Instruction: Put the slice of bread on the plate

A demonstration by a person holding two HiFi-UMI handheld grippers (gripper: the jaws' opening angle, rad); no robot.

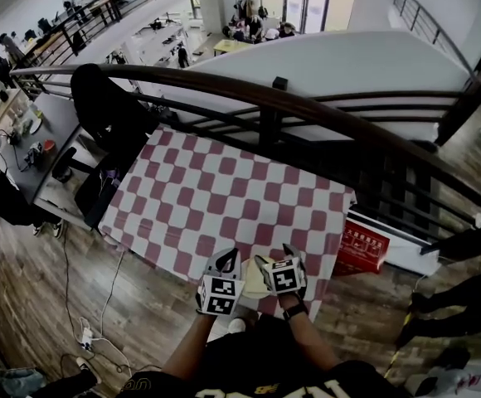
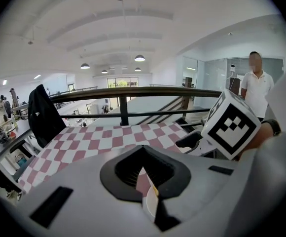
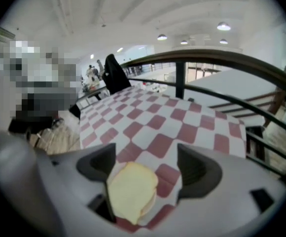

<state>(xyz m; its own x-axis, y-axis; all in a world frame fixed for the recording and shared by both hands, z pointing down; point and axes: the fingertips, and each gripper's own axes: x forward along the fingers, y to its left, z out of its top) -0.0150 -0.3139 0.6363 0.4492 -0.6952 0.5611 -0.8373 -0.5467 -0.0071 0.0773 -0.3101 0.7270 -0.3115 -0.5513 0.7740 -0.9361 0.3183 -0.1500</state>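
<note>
Bread slice (image 3: 131, 194) lies on plate (image 3: 151, 207) at near edge of checkered worktop (image 1: 224, 197). Right claw (image 3: 148, 168) spread wide over it, gripping nothing: judged release complete. Left claw (image 2: 150, 204) closed, empty, parked alongside, out of way.

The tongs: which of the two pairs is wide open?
The right tongs: their jaws stand apart, with the pale slice of bread seen between them. On the left tongs the jaws sit close together.
</note>
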